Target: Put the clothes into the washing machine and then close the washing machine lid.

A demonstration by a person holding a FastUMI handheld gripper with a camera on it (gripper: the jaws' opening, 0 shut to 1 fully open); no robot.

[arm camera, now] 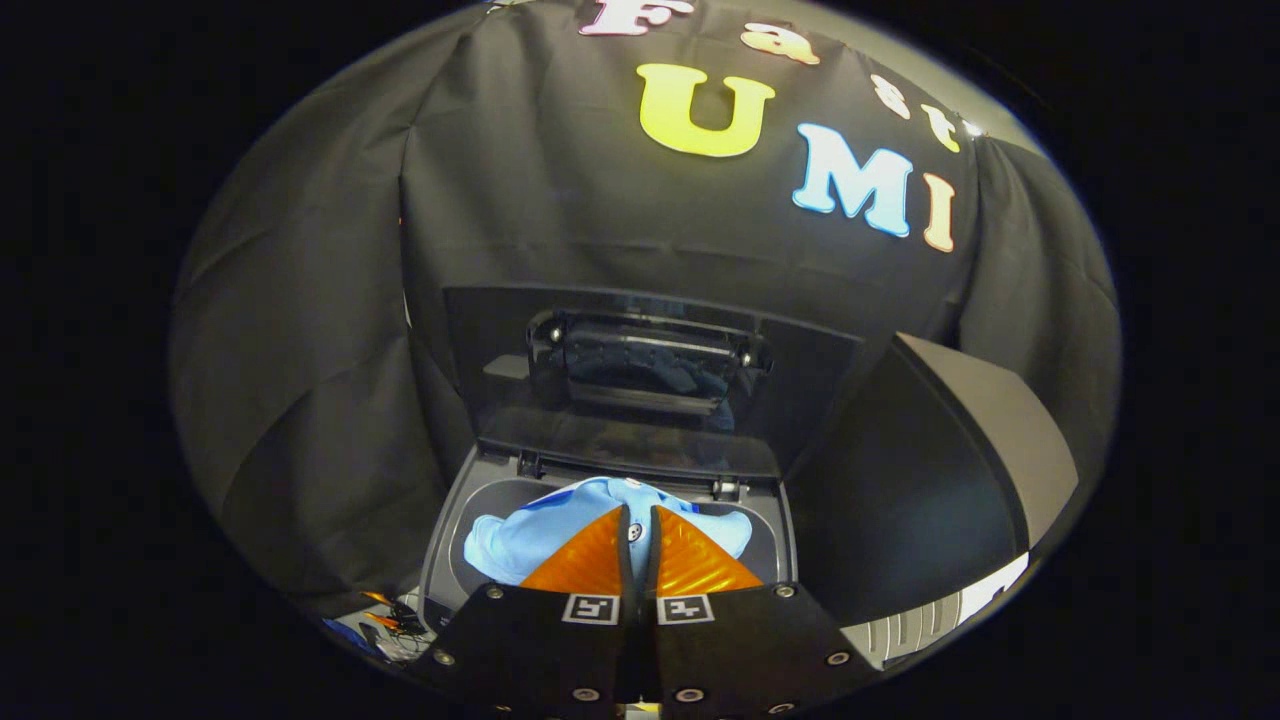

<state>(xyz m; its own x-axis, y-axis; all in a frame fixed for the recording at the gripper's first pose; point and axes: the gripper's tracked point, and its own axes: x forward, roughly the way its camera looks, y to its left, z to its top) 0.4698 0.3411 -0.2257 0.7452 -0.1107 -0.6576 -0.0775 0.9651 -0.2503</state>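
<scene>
A light blue garment (520,540) bulges out of the round opening of a small grey top-loading washing machine (447,545). It spreads to both sides of my fingers. My gripper (640,512) hovers right over the opening, and its two fingers are pressed close together on a fold of the blue cloth. A thin strip of the fabric with a button shows in the narrow slit between them. The dark see-through lid (620,380) stands upright behind the opening, hinged at the machine's back edge.
A large dark rounded box (950,470) stands close to the machine's right side. Some cables and small orange items (392,615) lie on the surface to the left of the machine's front. Black cloth hangs behind and to the left.
</scene>
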